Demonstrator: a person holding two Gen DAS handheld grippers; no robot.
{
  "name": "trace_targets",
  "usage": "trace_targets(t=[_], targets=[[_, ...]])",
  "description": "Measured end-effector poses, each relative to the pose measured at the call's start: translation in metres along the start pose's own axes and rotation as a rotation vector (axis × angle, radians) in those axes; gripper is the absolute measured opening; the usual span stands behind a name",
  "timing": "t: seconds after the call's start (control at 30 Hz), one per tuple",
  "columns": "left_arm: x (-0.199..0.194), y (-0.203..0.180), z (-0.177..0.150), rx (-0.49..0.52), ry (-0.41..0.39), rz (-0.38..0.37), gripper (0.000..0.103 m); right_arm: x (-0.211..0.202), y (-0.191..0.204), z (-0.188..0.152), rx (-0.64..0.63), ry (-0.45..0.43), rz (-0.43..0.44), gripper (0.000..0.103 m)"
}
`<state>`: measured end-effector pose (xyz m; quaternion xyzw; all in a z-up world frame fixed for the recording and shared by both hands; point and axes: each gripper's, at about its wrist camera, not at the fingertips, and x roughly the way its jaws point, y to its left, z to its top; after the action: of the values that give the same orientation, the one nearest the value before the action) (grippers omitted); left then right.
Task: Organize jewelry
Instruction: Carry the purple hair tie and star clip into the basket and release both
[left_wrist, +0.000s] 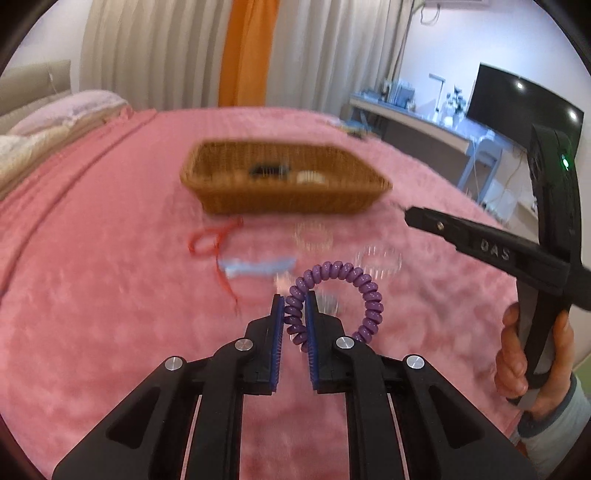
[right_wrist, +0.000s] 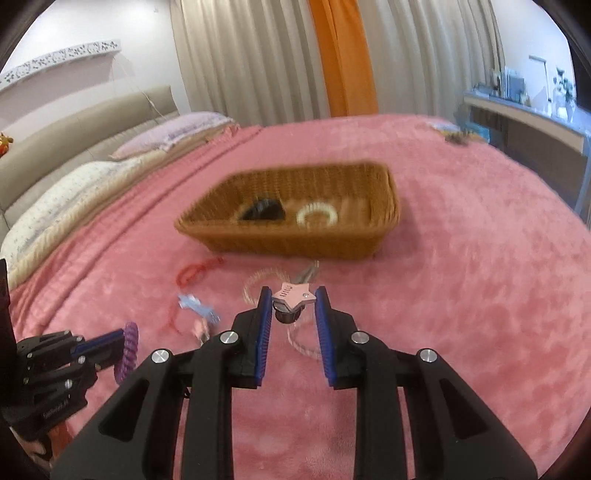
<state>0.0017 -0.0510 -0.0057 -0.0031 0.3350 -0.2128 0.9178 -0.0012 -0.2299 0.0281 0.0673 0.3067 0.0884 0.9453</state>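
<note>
Here our left tongs clamp the purple spiral bracelet; right tongs pinch the pink star charm; wicker basket contents at 12 o'clock blur.

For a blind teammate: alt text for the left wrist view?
The left gripper clamps a purple coil bracelet above a pink blanket; beyond, blurred, a wicker basket and scattered jewelry.

**A:** How are the two grippers posed?

**B:** The left gripper points forward, its blue-padded jaws pinched nearly together on a purple coil bracelet. The right gripper also points forward, jaws held wider, clamping a pink star charm at the fingertips.

**A:** Any hands visible?

**B:** The right hand grips its black handle, fingers wrapped around it.
</note>
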Motion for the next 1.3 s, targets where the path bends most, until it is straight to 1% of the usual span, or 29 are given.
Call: trace_targets(t=[0.13, 0.17, 0.3, 0.4, 0.47, 0.63, 0.73, 0.9, 1.03, 1.3], targets=[[-0.011, 0.004, 0.038, -0.005, -0.069, 0.009, 0.01, -0.02, 0.011, 0.035, -0.042, -0.072, -0.01, 0.021], [-0.011, 0.005, 0.05, -0.004, -0.084, 0.016, 0.01, -0.022, 0.014, 0.048, -0.051, -0.088, -0.008, 0.021], [0.001, 0.013, 0.09, 0.001, -0.117, 0.04, 0.01, -0.012, 0.02, 0.083, -0.075, -0.119, -0.024, 0.021], [0.028, 0.021, 0.12, -0.007, -0.11, 0.058, 0.01, 0.014, 0.017, 0.104, -0.073, -0.109, -0.03, 0.021], [0.043, 0.026, 0.132, -0.013, -0.1, 0.066, 0.01, 0.035, 0.01, 0.113, -0.059, -0.092, -0.031, 0.021], [0.098, 0.039, 0.156, -0.021, -0.054, 0.089, 0.01, 0.097, -0.015, 0.125, -0.006, -0.008, -0.02, 0.021], [0.124, 0.047, 0.16, -0.022, -0.021, 0.1, 0.01, 0.129, -0.026, 0.123, 0.027, 0.049, -0.016, 0.021], [0.163, 0.053, 0.154, -0.023, 0.04, 0.105, 0.01, 0.165, -0.039, 0.114, 0.074, 0.125, -0.001, 0.021], [0.173, 0.058, 0.147, -0.032, 0.056, 0.098, 0.01, 0.18, -0.043, 0.106, 0.08, 0.163, 0.001, 0.021], [0.178, 0.061, 0.144, -0.029, 0.073, 0.11, 0.011, 0.188, -0.043, 0.097, 0.088, 0.197, -0.002, 0.021]])
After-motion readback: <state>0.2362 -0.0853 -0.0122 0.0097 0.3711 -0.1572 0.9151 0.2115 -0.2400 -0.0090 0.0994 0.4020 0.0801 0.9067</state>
